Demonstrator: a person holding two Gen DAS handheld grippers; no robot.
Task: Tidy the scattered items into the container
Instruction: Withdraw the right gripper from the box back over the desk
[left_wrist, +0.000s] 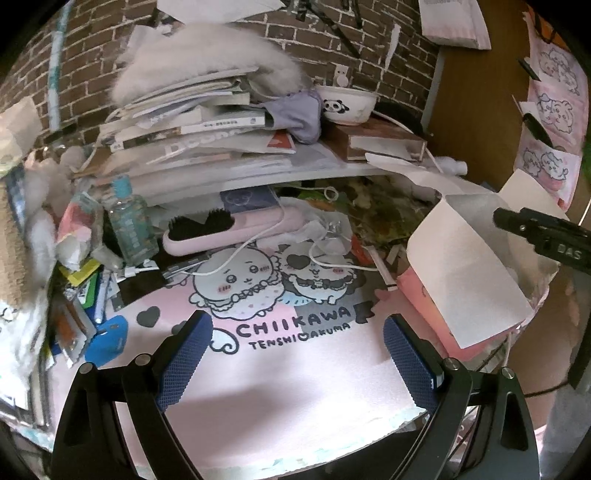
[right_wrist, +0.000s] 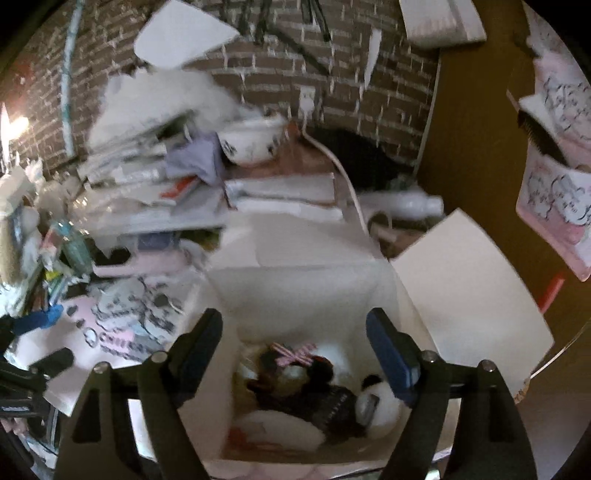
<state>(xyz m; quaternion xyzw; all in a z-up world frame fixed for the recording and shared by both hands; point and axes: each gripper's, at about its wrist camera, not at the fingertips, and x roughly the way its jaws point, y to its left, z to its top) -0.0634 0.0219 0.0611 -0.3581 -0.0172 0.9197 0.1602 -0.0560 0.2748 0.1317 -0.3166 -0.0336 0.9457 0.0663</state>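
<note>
My left gripper (left_wrist: 297, 354) stands open over the pink Chiikawa mat (left_wrist: 288, 376), with nothing between its blue pads. A pink hairbrush (left_wrist: 225, 230) and a white cable (left_wrist: 236, 264) lie on the mat's far side, and a clear bottle (left_wrist: 129, 225) stands to the left. The white cardboard box (left_wrist: 465, 273) sits at the mat's right edge, flaps up. My right gripper (right_wrist: 295, 350) hangs open above that box (right_wrist: 303, 291). Inside it lie a panda plush (right_wrist: 380, 402), dark items and a pink striped bow (right_wrist: 295, 352). The right gripper's black body (left_wrist: 546, 232) shows over the box.
A messy stack of books (left_wrist: 192, 125) with a fluffy white thing (left_wrist: 199, 59) on top fills the shelf behind. A panda bowl (left_wrist: 347, 103) stands on a brown box (left_wrist: 384, 140). Packets and cards (left_wrist: 81, 295) crowd the left edge. A brick wall (left_wrist: 295, 48) lies behind.
</note>
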